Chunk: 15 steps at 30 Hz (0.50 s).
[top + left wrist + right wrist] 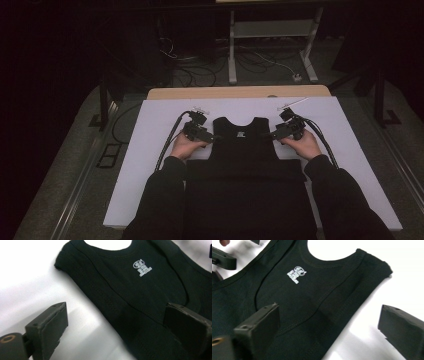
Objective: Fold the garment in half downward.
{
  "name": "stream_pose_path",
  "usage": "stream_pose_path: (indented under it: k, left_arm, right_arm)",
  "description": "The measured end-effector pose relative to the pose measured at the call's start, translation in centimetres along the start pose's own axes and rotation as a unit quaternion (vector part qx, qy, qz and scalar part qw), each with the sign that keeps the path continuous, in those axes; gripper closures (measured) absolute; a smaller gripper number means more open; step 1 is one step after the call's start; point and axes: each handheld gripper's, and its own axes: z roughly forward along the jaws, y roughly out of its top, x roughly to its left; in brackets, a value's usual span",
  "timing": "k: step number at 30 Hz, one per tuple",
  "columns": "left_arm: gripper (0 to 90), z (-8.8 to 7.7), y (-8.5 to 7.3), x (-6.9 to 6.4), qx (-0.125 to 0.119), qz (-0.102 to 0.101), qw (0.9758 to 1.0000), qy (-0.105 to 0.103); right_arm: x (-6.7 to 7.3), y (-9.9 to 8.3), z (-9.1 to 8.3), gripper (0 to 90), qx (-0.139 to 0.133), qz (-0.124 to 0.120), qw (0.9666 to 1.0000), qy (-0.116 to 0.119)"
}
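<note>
We reach both forearms in from the near edge, sleeves dark, elbows out and hands turned inward toward each other. Our left hand (184, 146) holds the left gripper (214, 136) low and pointing right, its jaws standing wide apart with nothing pressed between the pads. Our right hand (303, 144) mirrors it, the right gripper (272, 135) pointing left, jaws likewise spread. Cables trail back along both wrists.

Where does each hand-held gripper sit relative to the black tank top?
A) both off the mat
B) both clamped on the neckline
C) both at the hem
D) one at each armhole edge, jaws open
D: the left hand-held gripper and right hand-held gripper straddle opposite armhole edges of the black tank top, jaws apart, not pressing.
</note>
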Motion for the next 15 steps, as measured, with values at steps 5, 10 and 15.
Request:
stream_pose_path:
  k: [5, 10, 15]
  left_arm:
    - [15.0, 0.08, -0.11, -0.05, -0.006, -0.002, 1.0000, 0.000]
    - [22.9, 0.31, -0.11, -0.29, 0.000, 0.005, 0.9998, 0.018]
    - [28.2, 0.36, -0.13, -0.24, 0.000, 0.006, 0.9998, 0.020]
  right_arm:
    - [0.19, -0.08, 0.40, 11.8, 0.002, -0.006, 1.0000, 0.002]
    - [0.27, -0.17, 0.72, 16.0, 0.010, -0.011, 0.9999, -0.004]
    - [0.31, -0.34, 1.09, 21.3, 0.015, -0.015, 0.9997, -0.009]
